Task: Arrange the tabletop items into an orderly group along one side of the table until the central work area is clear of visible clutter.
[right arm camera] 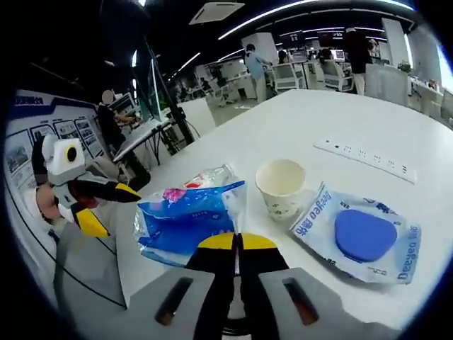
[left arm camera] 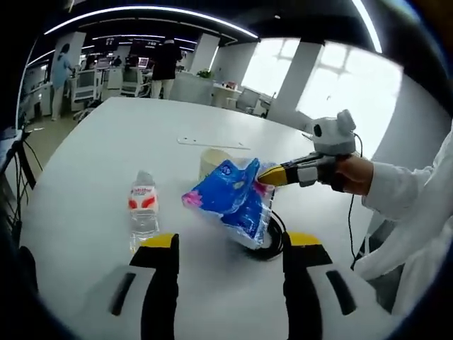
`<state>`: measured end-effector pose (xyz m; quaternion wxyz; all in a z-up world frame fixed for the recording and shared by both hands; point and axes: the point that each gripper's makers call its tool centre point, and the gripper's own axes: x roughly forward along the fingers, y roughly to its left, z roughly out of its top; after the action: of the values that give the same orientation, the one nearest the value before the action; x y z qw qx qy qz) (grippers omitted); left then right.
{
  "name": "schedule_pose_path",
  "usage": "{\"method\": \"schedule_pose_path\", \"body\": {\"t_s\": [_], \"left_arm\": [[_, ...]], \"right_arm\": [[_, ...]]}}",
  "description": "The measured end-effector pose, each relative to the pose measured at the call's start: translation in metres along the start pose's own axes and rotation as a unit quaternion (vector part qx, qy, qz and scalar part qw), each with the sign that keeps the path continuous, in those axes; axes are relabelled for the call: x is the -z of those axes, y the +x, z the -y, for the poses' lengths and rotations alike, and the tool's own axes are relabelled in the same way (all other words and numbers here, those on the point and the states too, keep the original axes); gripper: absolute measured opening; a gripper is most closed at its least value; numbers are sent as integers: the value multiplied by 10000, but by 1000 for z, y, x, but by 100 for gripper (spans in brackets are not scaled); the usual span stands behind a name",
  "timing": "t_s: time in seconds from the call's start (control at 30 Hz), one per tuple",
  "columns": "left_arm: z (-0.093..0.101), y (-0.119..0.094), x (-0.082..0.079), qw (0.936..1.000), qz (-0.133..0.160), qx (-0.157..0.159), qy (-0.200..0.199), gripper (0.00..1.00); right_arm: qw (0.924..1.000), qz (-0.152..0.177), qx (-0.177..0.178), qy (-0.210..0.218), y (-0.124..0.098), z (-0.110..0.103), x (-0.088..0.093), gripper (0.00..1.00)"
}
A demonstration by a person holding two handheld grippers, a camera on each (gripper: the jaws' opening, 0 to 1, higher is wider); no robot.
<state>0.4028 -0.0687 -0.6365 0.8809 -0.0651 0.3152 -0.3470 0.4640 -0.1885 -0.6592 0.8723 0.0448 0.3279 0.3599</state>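
A blue and clear plastic bag [left arm camera: 225, 190] hangs just above the white table [left arm camera: 92, 170], and my right gripper [left arm camera: 267, 173] comes in from the right and is shut on its edge. In the right gripper view the same bag [right arm camera: 185, 221] lies just past my shut right gripper [right arm camera: 237, 244]. A flat blue wipes pack [right arm camera: 361, 237] lies to its right, with a paper cup [right arm camera: 281, 185] behind. A small water bottle [left arm camera: 144, 209] stands left of the bag. My left gripper [left arm camera: 232, 241] is open and holds nothing; it also appears at the left [right arm camera: 113, 207] of the right gripper view.
A black cable coil [left arm camera: 276, 244] lies under the wipes pack [left arm camera: 249, 223]. A white power strip [right arm camera: 364, 157] lies farther back on the table [right arm camera: 297, 120]. Several people stand among desks and monitors beyond the far table edge. A white sleeve [left arm camera: 410, 198] is at the right.
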Motion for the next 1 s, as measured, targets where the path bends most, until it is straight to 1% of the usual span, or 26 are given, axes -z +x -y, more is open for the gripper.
{"method": "schedule_pose_path", "body": {"t_s": [0.13,0.23,0.3,0.33,0.37,0.47,0.6,0.77,0.83,0.9,1.0], "left_arm": [[7,7,-5,10000,0,71,-9,54],[13,13,-10,9999,19,128,-9,49],[16,17,-11,9998,-34,160,92,44],[18,20,-12,9996,-80,178,208,41],[20,21,-13,9994,-80,200,269,40],[24,24,-18,9994,-55,233,235,40],[30,30,-23,9991,-53,294,307,32],[43,40,-32,9983,-13,468,337,22],[47,43,-36,9982,15,507,334,18],[52,48,-38,9977,-8,548,395,14],[62,55,-39,9967,-73,644,489,11]], "right_arm": [[9998,66,144,94,-8,6,0,0],[9995,184,184,185,-15,8,-2,0],[9991,276,229,237,-20,10,-5,0],[9989,313,240,256,-22,10,-5,0],[9987,333,264,274,-24,11,-6,0],[9980,418,335,349,-31,13,-6,0],[9966,547,402,470,-42,15,-4,0],[9940,685,571,631,-59,20,0,0],[9924,743,706,685,-68,25,1,0],[9903,835,782,783,-77,29,2,0],[9886,871,916,821,-89,34,6,0]]}}
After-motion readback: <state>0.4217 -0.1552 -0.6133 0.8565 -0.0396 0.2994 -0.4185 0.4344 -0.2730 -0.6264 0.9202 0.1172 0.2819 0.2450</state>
